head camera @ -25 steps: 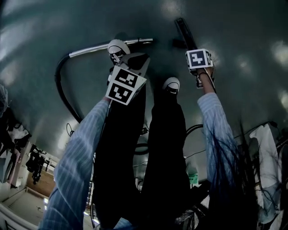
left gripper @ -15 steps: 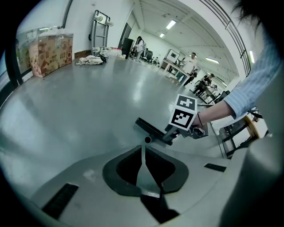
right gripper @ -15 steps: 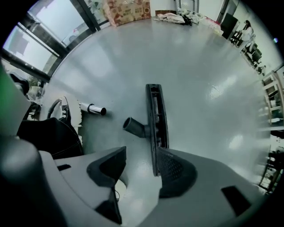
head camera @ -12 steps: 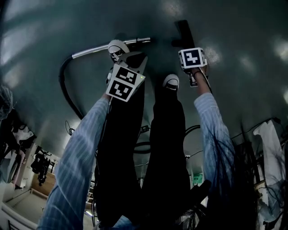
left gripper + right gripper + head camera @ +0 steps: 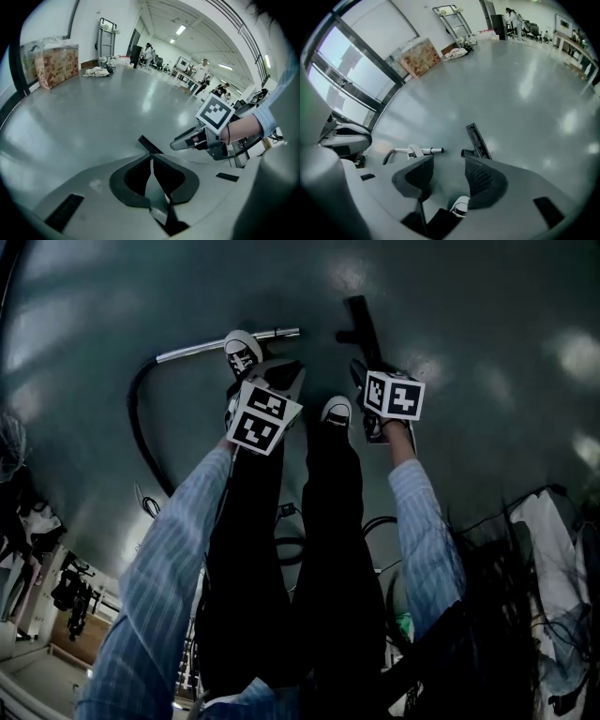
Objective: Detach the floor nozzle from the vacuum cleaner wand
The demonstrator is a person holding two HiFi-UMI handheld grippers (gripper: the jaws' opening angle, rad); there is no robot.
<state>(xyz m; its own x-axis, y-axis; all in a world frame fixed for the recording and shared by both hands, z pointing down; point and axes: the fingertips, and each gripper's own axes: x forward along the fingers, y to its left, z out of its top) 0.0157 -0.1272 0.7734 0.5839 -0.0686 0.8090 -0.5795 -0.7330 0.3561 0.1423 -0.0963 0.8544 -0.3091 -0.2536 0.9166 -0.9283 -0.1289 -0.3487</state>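
Your floor nozzle (image 5: 362, 326) lies on the floor (image 5: 487, 296) at upper centre, apart from the wand (image 5: 192, 350). Its long axis runs up the frame, and its neck points left at the wand's chrome tip. Your left gripper (image 5: 151, 160) has its fingers pressed together on nothing. Your right gripper (image 5: 449, 165) has its fingers spread, empty. The print on the cardboard box (image 5: 58, 65) is too small to read.

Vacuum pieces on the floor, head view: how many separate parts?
2. The wand with its hose lies at left by the person's feet; the floor nozzle lies detached just to its right.
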